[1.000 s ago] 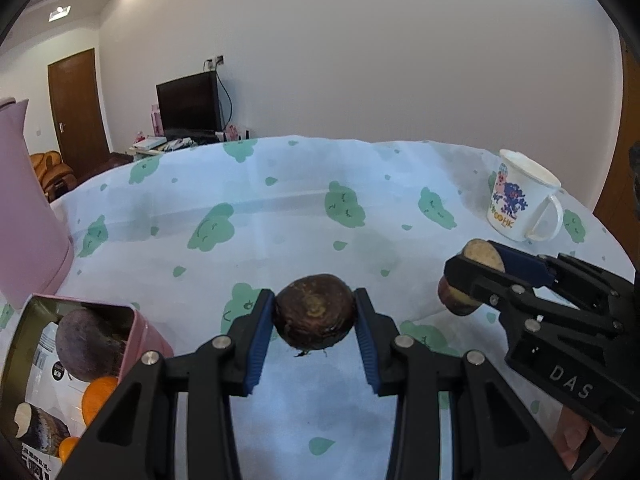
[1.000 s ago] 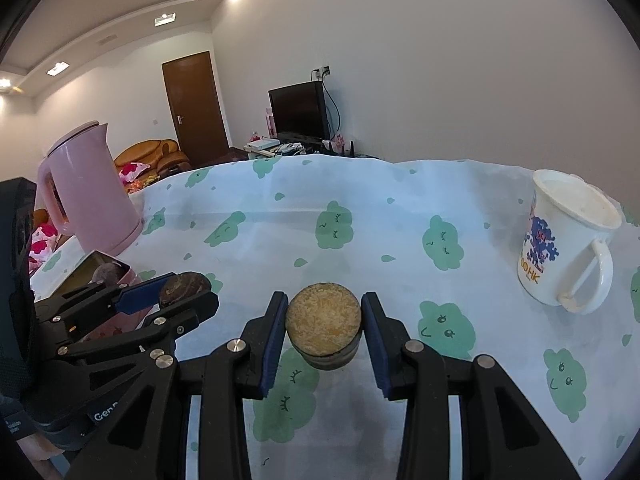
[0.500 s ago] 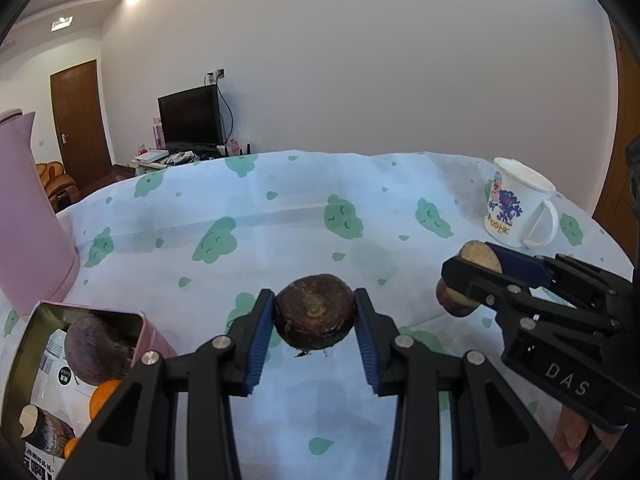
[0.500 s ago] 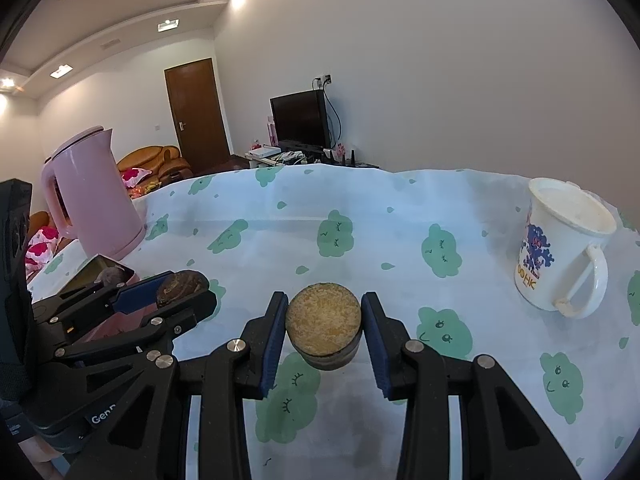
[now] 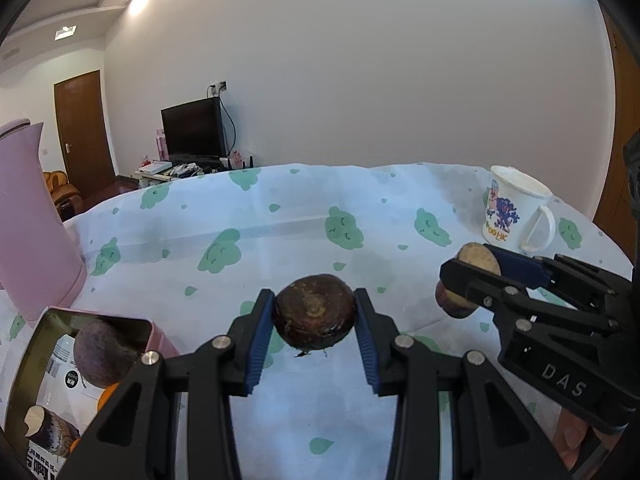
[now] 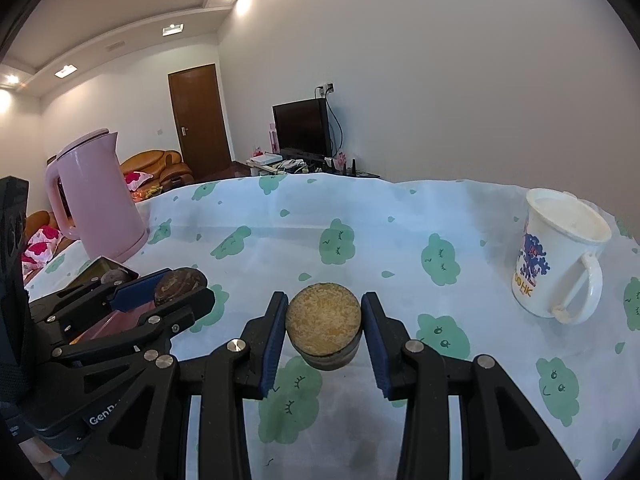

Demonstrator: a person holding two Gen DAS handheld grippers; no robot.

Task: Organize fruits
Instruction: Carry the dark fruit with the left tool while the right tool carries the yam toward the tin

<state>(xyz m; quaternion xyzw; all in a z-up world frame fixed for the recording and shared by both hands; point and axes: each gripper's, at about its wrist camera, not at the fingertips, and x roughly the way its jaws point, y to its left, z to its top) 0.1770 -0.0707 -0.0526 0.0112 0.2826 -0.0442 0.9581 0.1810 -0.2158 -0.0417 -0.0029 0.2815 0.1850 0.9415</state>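
Observation:
My left gripper is shut on a dark brown round fruit and holds it above the tablecloth; this fruit also shows in the right wrist view. My right gripper is shut on a round piece with a flat yellow-brown cut face; that piece also shows in the left wrist view. A pink-rimmed tin at lower left holds a dark purple fruit, a cut tuber and orange pieces. The two grippers are side by side.
A pink kettle stands at the left of the table, behind the tin. A white printed mug stands at the right. The table wears a white cloth with green cloud prints. A television and a door are behind.
Both grippers have risen a little with their fruit still held; the table looks lower and farther in both views. The grips have not changed.

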